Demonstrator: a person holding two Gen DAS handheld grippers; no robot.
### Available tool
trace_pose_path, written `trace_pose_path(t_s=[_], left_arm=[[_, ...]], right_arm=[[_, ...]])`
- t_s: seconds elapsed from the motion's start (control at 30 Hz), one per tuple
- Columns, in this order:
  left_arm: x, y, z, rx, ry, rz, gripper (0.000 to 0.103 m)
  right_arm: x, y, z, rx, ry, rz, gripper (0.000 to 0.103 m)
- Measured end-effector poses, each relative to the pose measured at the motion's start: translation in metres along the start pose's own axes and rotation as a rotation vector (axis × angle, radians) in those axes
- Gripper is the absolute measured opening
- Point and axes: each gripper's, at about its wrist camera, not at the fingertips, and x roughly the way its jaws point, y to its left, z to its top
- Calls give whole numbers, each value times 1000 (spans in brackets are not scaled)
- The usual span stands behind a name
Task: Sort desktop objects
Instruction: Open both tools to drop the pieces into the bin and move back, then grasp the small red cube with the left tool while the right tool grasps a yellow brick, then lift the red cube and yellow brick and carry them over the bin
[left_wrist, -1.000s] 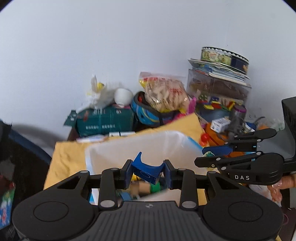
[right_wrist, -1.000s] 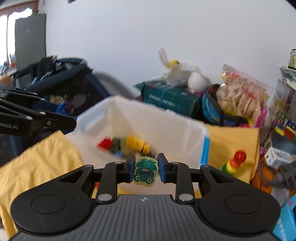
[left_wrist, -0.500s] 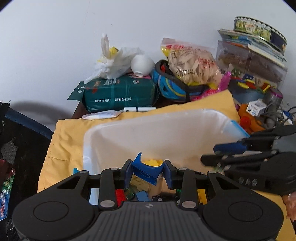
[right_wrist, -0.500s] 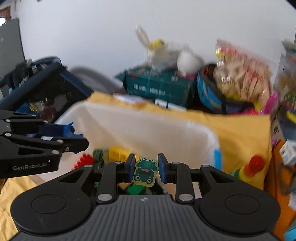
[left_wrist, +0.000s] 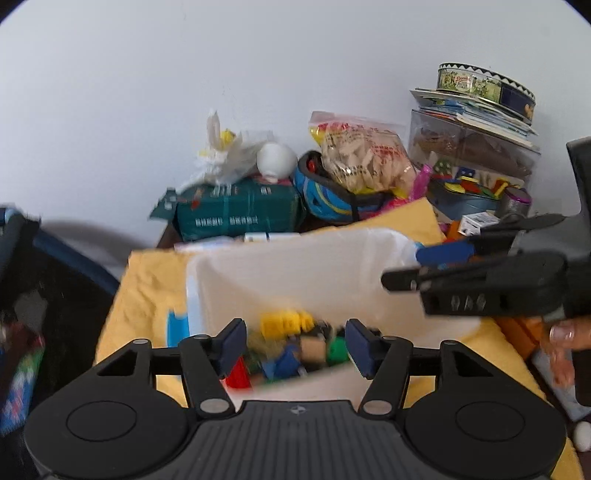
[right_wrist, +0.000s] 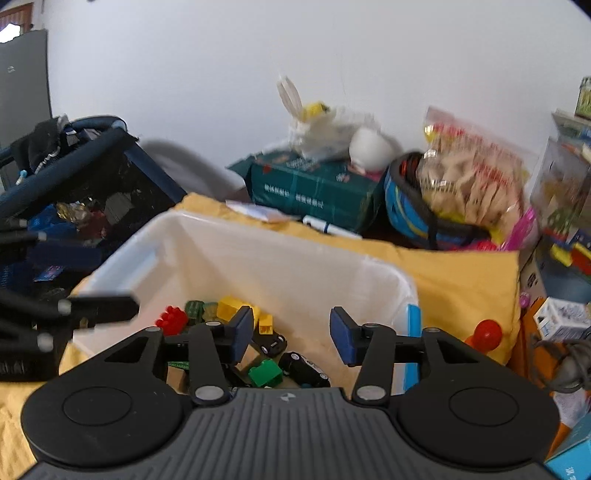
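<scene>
White bin (right_wrist: 280, 266) holds toy blocks (right_wrist: 236, 306) (mixed colours).

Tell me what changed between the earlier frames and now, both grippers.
Both grippers let go over the white bin. The left gripper, shut on a blue block half a second ago, now stands open and empty. The right gripper, which held a green frog piece, is open too. Neither piece can be picked out for certain among the blurred toys below. The bin, the yellow cloth and the clutter along the wall stayed put.
</scene>
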Motion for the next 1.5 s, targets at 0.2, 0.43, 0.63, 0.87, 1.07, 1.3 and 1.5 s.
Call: trace_pose_path(t_s=[0.2,0.43,0.63,0.87,1.07,1.3,1.5], left_arm=[[-18,9,-53,-113,77,-36,63],[34,4,-79,-73,209,-24,63],[84,5,-78,-168,288,-12,60],[115,5,-90,-146,342,-13,22],[84,8,-98,-85,323,-16,22],[52,-2,-107,-35,314,-8,22],[31,-13,-98,-17,280,-41,22]], right_arm=[[-41,11,-19,7,-38,83,56],[-53,24,-60,-1,6,134,60],[-26,42,-101,-80,108,162,57],[18,52,-127,-21,210,188,56],[41,67,-117,-33,183,183,57],[73,80,-118,-86,193,146,48],[53,71,-125,-120,215,163,34]])
